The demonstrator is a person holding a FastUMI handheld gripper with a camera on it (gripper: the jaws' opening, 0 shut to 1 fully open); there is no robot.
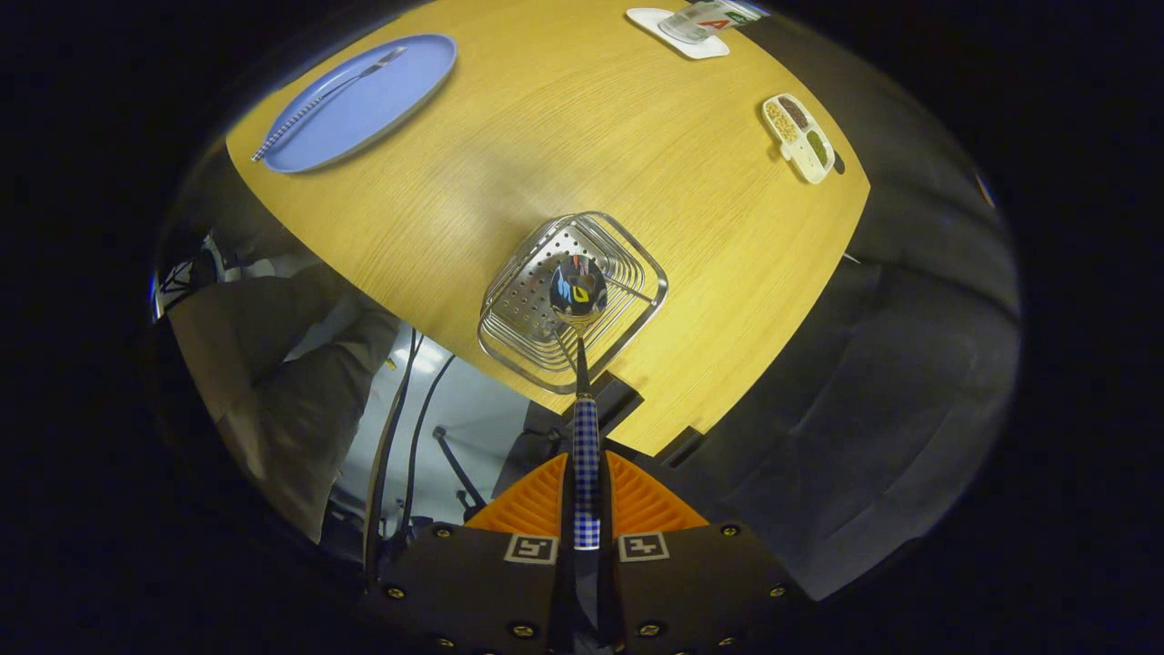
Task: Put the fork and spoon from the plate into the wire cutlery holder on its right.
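There is one desk (564,118). On it lies one blue plate (382,105) with one fork (318,98) on it. There is one wire cutlery holder (627,264), and one spoon (579,291) hangs over it, pinched between the two fingers of the one hand-held gripper (587,482). There is one small white tray (800,136) with three little spaces of food, and one white coaster (677,36) with one cup (705,18).

The gripper-mounted fisheye looks steeply down along its two fingers (556,496) from well above the wooden table (582,155), the near table edge and the floor beyond within sight.
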